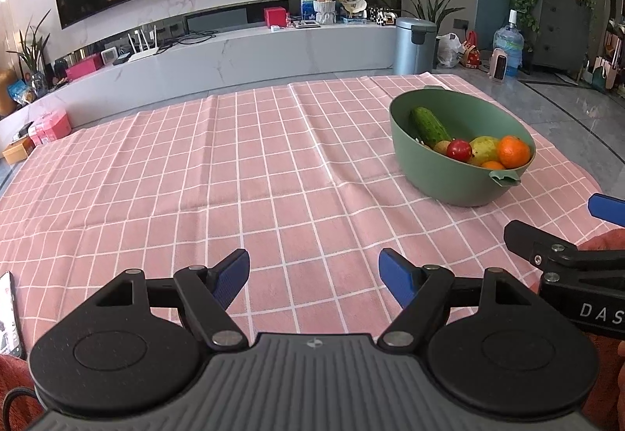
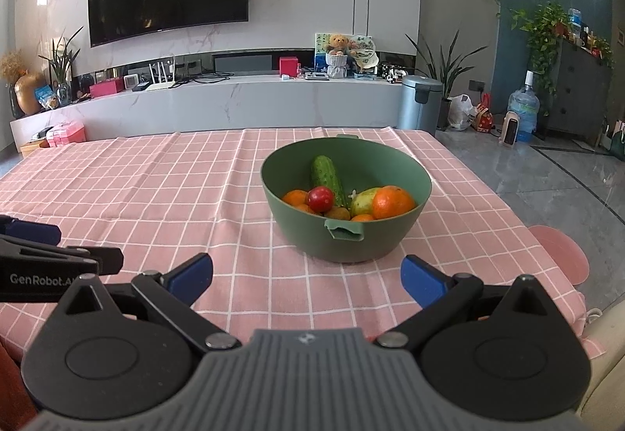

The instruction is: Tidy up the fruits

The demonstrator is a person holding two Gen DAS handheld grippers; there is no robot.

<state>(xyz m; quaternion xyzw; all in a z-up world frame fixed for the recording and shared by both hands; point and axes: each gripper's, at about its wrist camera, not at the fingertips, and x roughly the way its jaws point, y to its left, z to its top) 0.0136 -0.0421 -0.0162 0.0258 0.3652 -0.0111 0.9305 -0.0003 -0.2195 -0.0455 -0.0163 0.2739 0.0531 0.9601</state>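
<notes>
A green bowl [image 2: 375, 239] stands on the pink checked tablecloth [image 2: 156, 189], just ahead of my right gripper [image 2: 306, 275]. It holds a cucumber [image 2: 326, 175], a red tomato [image 2: 320, 198], oranges [image 2: 392, 202], a green-yellow fruit [image 2: 363, 198] and a small brown fruit [image 2: 338, 213]. My right gripper is open and empty. In the left wrist view the bowl [image 1: 429, 173] sits to the front right with the cucumber [image 1: 429, 124] and an orange [image 1: 513, 151]. My left gripper [image 1: 314, 275] is open and empty over bare cloth.
A phone [image 1: 9, 314] lies at the table's near left edge. A pink stool [image 2: 562, 251] stands beside the table's right edge. A TV unit [image 2: 234, 99], a bin [image 2: 422, 103] and a water jug [image 2: 525, 111] stand beyond the table.
</notes>
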